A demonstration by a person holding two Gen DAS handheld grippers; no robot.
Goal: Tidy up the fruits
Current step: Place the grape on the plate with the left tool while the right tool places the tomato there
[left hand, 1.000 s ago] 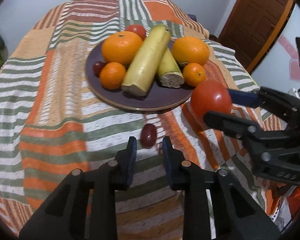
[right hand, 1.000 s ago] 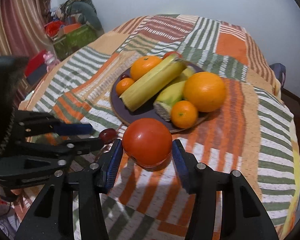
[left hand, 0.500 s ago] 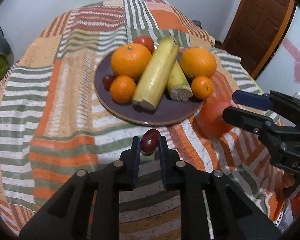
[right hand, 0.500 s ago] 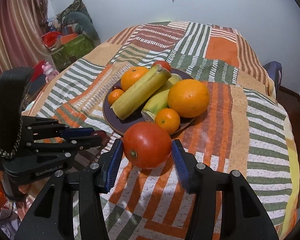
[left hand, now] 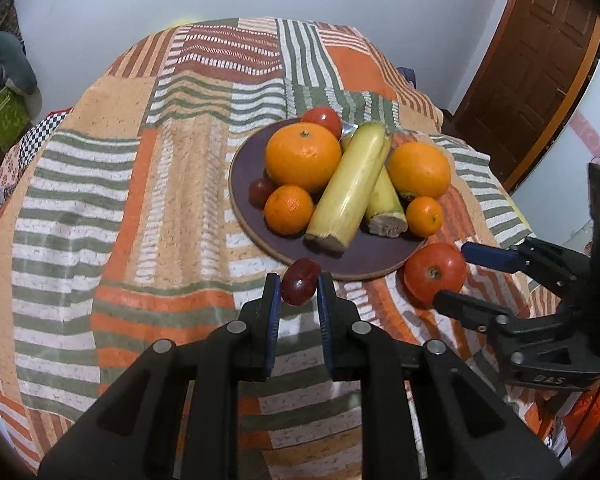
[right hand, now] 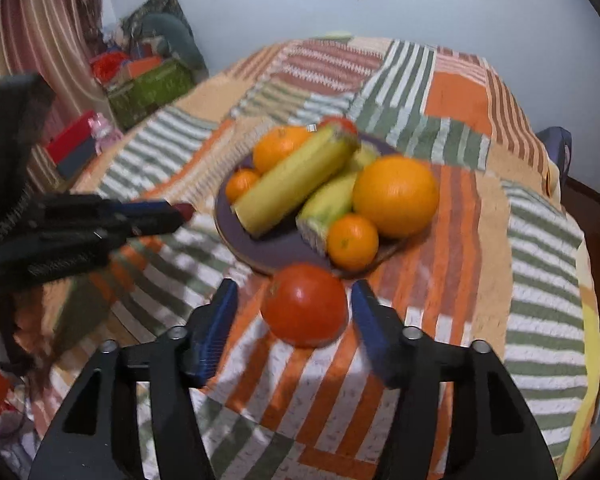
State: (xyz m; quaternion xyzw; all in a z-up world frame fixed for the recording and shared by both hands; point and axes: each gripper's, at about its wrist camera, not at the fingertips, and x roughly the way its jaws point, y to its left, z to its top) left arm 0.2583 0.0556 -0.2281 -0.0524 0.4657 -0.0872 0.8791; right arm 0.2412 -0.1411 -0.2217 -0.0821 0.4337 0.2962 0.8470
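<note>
The left tongs (left hand: pixel 299 292) are clamped on a small dark red grape (left hand: pixel 300 287), both blue pads pressing its sides, just in front of the near rim of the purple plate (left hand: pixel 244 168). The right tongs (right hand: pixel 296 312) have just been opening; their pads stand apart on either side of the tomato (right hand: pixel 305 309), not touching it. The tomato rests on the striped cloth (right hand: pixel 540 280) of the desk, just beside the plate's rim. Farther back, the plate carries oranges (left hand: pixel 303 157), bananas (left hand: pixel 350 188) and another tomato (left hand: pixel 322 119).
</note>
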